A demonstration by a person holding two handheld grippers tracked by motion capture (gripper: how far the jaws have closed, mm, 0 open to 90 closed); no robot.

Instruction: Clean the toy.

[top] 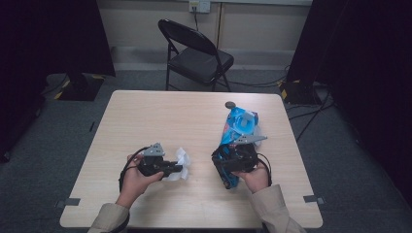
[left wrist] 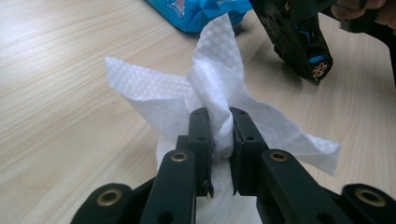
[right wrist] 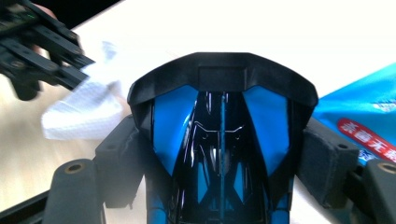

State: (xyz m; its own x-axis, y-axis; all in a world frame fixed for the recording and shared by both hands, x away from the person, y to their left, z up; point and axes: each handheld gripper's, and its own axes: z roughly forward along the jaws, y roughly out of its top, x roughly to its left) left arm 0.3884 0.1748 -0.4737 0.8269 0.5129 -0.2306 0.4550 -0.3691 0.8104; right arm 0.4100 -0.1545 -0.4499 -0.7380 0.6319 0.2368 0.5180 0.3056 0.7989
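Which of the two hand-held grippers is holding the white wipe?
The left hand-held gripper: its jaws pinch the white wipe. The right hand-held gripper holds a black and blue toy car.

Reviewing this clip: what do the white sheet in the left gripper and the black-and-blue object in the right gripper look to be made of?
White sheet: a soft wipe or paper towel, judging by its dimpled embossing, matte finish and crumpled folds. Black-and-blue object: probably hard moulded plastic, since its glossy surface shows sharp reflections and crisp edges; it looks like a toy car.
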